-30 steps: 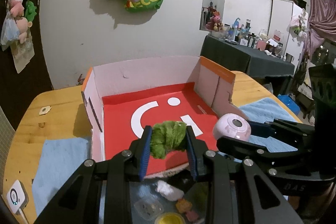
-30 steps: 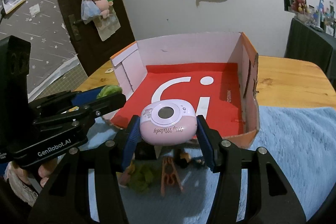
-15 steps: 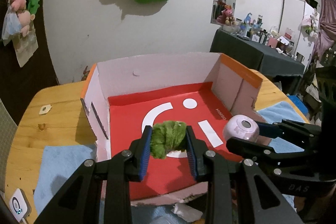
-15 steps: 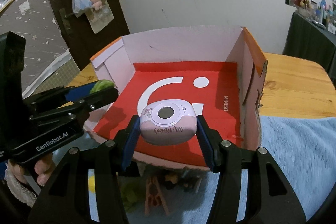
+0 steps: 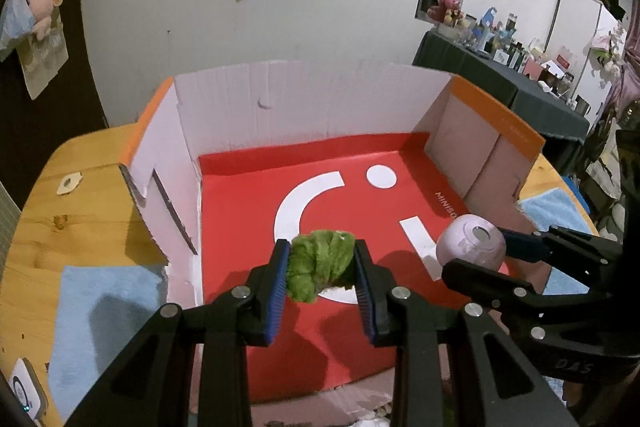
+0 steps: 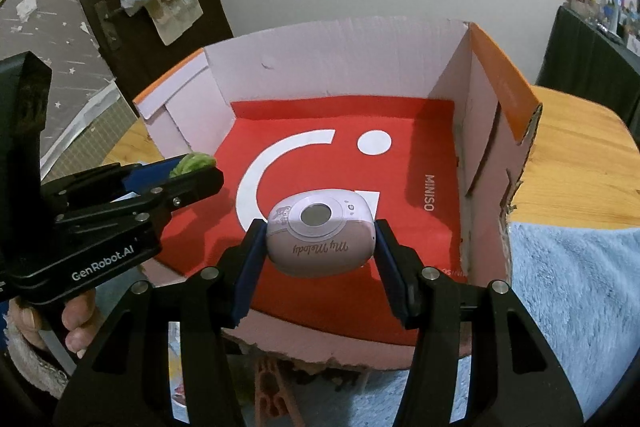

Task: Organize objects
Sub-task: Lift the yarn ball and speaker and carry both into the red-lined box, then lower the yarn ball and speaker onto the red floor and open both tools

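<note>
L gripper [image 5: 320, 269] pinching a crumpled green leafy lump [image 5: 320, 269] btwn its blue pads, held in the air over the near-left part of the red floor of the cardboard box [image 5: 304, 99]. R gripper [image 6: 320, 247] clamped on a pink oval gadget [image 6: 320, 239] w/ a round grey window on top and "My Melody" script on its front, pads pressing both ends; held above the box floor near the front edge, just right of the green lump. Both loads inside the box outline, neither touching the floor as far as visible. Box open-topped, pale walls, orange rim strips, white logo shapes and "MINISO" on the red base; front wall low and torn. Sits on a wooden table [image 6: 580, 163], blue fleecy cloth [image 6: 568, 291] to its right, more blue cloth [image 5: 104, 299] left. Orange clothes peg [image 6: 272, 399] on the cloth just below the box front. Bare fingers [image 6: 78, 319] wrapped round the L gripper handle.
</note>
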A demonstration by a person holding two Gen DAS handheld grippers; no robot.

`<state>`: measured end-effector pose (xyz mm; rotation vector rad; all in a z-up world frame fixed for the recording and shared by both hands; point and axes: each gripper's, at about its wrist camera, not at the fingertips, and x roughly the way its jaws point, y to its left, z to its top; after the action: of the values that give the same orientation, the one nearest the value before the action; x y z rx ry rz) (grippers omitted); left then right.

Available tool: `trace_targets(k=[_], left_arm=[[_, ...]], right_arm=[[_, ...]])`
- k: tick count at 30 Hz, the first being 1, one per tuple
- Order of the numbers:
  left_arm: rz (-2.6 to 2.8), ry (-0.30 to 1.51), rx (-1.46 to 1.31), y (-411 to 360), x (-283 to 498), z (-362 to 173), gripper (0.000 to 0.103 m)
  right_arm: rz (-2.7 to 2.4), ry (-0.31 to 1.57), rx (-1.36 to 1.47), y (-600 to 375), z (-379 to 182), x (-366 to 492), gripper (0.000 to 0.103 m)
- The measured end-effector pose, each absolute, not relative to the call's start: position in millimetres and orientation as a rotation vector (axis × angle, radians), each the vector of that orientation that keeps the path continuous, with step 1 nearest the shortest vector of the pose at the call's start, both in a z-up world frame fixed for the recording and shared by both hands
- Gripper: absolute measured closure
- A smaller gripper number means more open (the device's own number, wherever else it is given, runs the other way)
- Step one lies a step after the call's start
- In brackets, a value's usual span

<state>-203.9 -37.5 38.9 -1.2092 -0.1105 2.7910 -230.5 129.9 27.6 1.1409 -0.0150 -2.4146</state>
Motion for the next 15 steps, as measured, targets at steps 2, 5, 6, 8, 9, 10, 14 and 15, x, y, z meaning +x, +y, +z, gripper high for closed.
trace_targets(k=[2, 5, 6, 8, 9, 10, 14, 15], left_arm=[[2.786, -0.113, -1.223, -37.5, -206.3, 35.1, 0.071], [2.779, -0.113, -1.236, -36.8, -207.8, 31.0, 0.071], [2.776, -0.114, -1.240, -36.8, -208.5, 29.5, 0.071], [2.766, -0.116, -1.249, -37.2, -210.8, 26.8, 0.071], [2.764, -0.115, -1.253, -37.2, -211.5, 25.9, 0.071], [2.762, -0.112, -1.259, -37.2, -212.4, 24.5, 0.071], [2.749, -0.112, -1.281, -37.4, -214.8, 20.0, 0.071], [2.750, -0.107, -1.285, -37.2, -215.5, 18.7, 0.071]], right_arm=[[-2.409, -0.011, 1.162, 130.1, 25.1, -233.4, 0.052], [-2.400, -0.009, 1.187, 131.0, 21.9, -237.9, 0.052], [-2.399, -0.007, 1.194, 131.3, 21.2, -239.0, 0.052], [-2.398, -0.005, 1.211, 131.8, 19.1, -242.2, 0.052], [-2.396, -0.006, 1.222, 132.0, 17.6, -243.8, 0.052], [-2.397, -0.003, 1.227, 131.9, 16.0, -244.9, 0.052], [-2.397, 0.019, 1.251, 130.2, 9.2, -248.8, 0.052], [-2.396, 0.025, 1.253, 129.6, 7.9, -249.2, 0.052]])
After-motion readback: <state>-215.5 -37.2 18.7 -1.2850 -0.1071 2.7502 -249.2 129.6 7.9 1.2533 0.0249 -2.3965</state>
